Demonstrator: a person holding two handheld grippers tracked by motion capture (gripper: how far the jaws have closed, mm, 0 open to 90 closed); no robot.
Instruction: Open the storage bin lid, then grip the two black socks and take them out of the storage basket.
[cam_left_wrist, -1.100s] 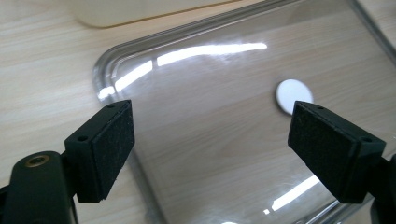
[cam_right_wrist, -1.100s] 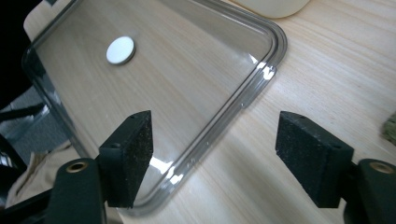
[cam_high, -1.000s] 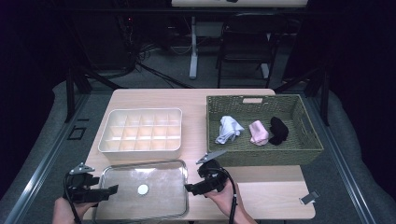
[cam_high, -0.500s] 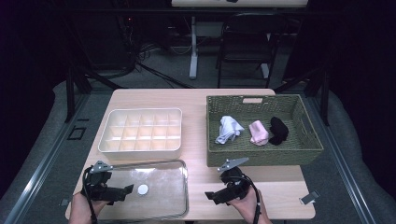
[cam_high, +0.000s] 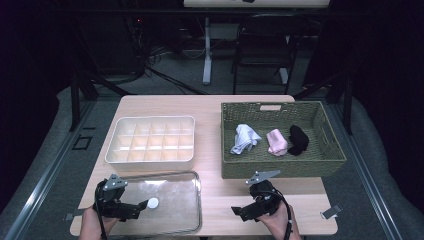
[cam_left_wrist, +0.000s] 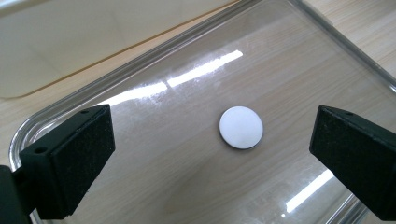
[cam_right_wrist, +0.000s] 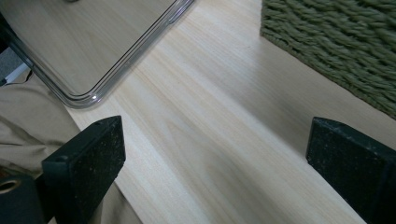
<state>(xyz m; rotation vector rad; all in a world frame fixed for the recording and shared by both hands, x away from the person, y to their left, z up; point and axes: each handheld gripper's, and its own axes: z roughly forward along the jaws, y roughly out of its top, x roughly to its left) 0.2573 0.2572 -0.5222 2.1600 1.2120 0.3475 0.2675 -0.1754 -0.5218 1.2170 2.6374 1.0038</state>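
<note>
- Two steps look done to me: the clear lid (cam_high: 165, 202) is off the white box (cam_high: 151, 142) and lies flat on the table (cam_high: 215, 105), just in front of the box.
- My left gripper (cam_high: 141, 209) sits over the left end of the lid, spread wide with nothing between its jaws. Its view shows the lid's round white knob (cam_left_wrist: 241, 127) below them.
- My right gripper (cam_high: 236, 213) is over bare wood between the lid and the basket (cam_high: 282, 170). Its jaws have just been opening and they hold nothing.
- The white box has many little rooms, and every one that I can see is empty.
- The basket holds three rolled socks: a white sock (cam_high: 245, 138), a pink sock (cam_high: 276, 142) and a black sock (cam_high: 298, 139).
- Left to do, I think: move the socks into the little rooms. None has gone in yet.
</note>
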